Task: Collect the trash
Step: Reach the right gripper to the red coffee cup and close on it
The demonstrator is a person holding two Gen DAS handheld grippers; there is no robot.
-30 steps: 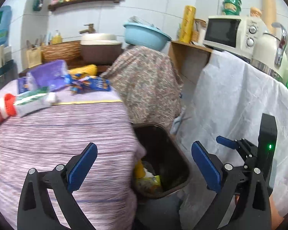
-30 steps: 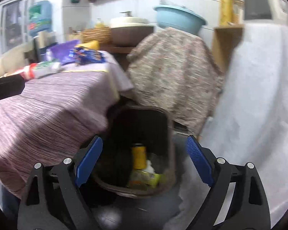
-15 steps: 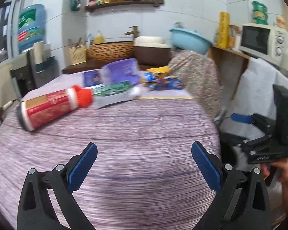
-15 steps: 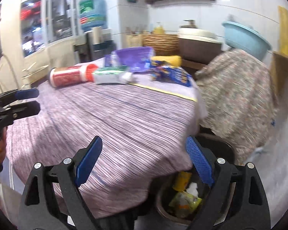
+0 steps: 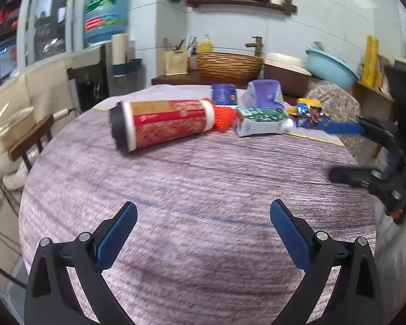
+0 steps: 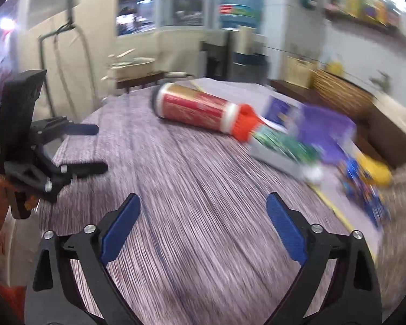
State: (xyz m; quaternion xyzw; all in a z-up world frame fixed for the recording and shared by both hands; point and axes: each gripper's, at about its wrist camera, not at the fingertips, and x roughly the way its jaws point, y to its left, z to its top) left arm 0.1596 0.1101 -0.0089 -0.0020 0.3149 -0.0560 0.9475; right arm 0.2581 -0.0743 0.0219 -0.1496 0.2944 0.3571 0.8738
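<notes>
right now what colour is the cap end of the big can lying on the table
Orange-red, on a red and gold can with a white band; clearest in the left wrist view.

walls: white tile (image 5: 338, 27) | shelf (image 5: 241, 1): bottles on it, high on wall | counter: woven basin (image 5: 228, 65), brass tap (image 5: 255, 44) | water jug (image 5: 105, 13) on dispenser | window (image 6: 159, 0) | table (image 5: 203, 189): purple striped cloth

wrist views angled down, sharing table (image 5: 203, 178)
</notes>
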